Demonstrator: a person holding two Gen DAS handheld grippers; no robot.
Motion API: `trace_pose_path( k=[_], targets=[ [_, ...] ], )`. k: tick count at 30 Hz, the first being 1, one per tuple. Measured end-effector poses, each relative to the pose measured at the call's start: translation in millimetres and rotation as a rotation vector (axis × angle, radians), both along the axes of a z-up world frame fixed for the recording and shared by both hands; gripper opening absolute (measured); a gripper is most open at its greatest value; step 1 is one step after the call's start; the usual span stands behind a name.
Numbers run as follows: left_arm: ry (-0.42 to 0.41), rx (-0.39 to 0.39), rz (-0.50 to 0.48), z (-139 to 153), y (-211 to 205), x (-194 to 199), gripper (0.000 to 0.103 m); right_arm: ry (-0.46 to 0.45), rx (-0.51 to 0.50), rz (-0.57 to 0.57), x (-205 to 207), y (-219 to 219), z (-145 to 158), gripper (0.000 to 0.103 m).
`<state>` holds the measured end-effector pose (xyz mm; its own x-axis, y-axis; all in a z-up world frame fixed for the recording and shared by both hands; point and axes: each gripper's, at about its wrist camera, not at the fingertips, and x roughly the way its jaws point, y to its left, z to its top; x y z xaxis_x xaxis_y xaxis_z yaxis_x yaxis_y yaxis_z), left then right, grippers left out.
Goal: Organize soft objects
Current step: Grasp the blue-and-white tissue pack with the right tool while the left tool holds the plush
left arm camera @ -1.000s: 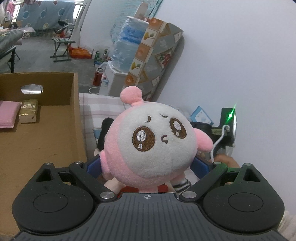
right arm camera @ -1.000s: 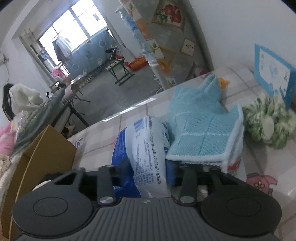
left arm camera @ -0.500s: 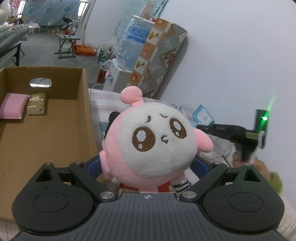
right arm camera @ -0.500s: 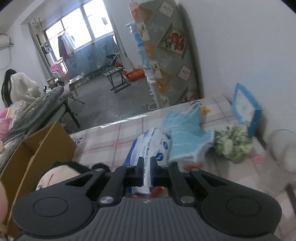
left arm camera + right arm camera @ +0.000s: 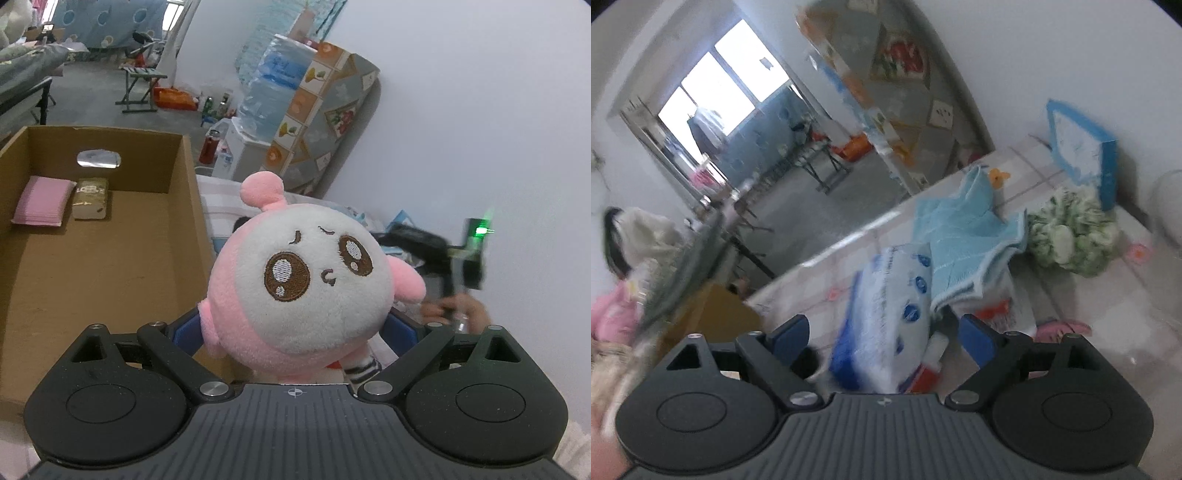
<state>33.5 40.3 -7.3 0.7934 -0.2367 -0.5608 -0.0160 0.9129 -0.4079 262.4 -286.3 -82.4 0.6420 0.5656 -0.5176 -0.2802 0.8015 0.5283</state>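
My left gripper (image 5: 295, 332) is shut on a pink and white round plush doll (image 5: 306, 288) and holds it beside the right wall of an open cardboard box (image 5: 188, 206). The box holds a pink pad (image 5: 40, 201) and a tan tissue pack (image 5: 91, 198) at its far end. My right gripper (image 5: 882, 332) is open over a blue and white tissue pack (image 5: 890, 317) that lies between its fingers on the table. A light blue towel (image 5: 964, 240) lies behind the pack, and a green and white fluffy ball (image 5: 1071, 236) sits to the right.
A blue-framed card (image 5: 1082, 151) leans on the wall behind the fluffy ball. The cardboard box corner (image 5: 713, 317) shows at the left of the right wrist view. The other gripper and hand (image 5: 454, 273) show at the right of the left wrist view.
My right gripper was shut on the tissue pack half a second ago and has opened; the pack now lies loose between its fingers. My left gripper has kept the doll and shifted slightly along the box.
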Motion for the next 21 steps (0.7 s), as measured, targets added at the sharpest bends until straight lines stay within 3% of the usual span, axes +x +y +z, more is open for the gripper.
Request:
trace_pose_path(
  k=[4, 7, 9, 16, 21],
  targets=[
    [-0.002, 0.008, 0.008, 1, 3, 0, 0.096, 0.065, -0.047, -0.021, 45, 27, -27, 0.082],
    [0.004, 0.013, 0.007, -1, 5, 1, 0.096, 0.137, -0.06, -0.026, 70, 38, -49, 0.063],
    [0.01, 0.008, 0.008, -3, 7, 2, 0.096, 0.115, -0.059, -0.018, 74, 45, -51, 0.061],
    [0.012, -0.008, 0.015, -5, 12, -4, 0.096, 0.045, -0.149, 0.015, 67, 69, -43, 0.04],
    [0.003, -0.016, 0.021, -3, 17, -9, 0.096, -0.003, -0.199, 0.009, 52, 70, -22, 0.038]
  ],
)
